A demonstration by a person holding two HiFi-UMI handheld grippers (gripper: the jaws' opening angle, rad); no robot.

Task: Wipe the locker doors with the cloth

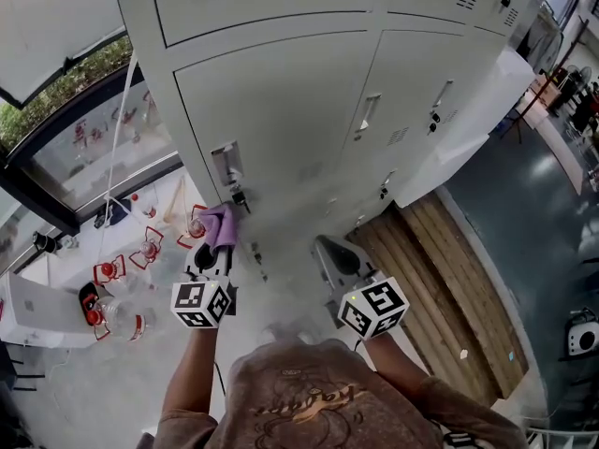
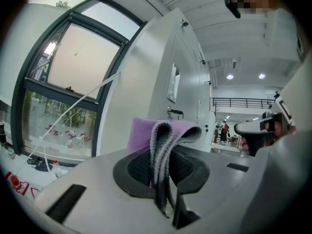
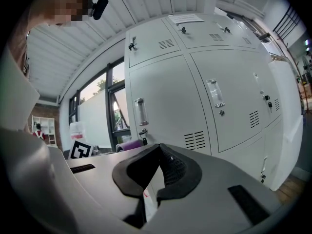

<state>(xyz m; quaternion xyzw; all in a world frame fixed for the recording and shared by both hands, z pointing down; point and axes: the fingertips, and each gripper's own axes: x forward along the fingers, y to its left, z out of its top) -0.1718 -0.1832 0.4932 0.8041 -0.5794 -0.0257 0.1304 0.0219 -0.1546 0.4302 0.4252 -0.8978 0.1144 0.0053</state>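
Head view: left tongs [image 1: 217, 249] pinched the purple cloth [image 1: 221, 224] just beside the latch [image 1: 227, 168] of the left locker door [image 1: 299, 110]. Right tongs [image 1: 329, 249] were pressed together, empty. No wiped patch was distinguishable, so most wiping probably remained.

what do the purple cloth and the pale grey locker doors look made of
The purple cloth: likely microfibre or fleece; fuzzy nap, limp folded edge. The pale grey locker doors: probably painted sheet metal, smooth satin finish; punched vent slots, crisp panel seams.
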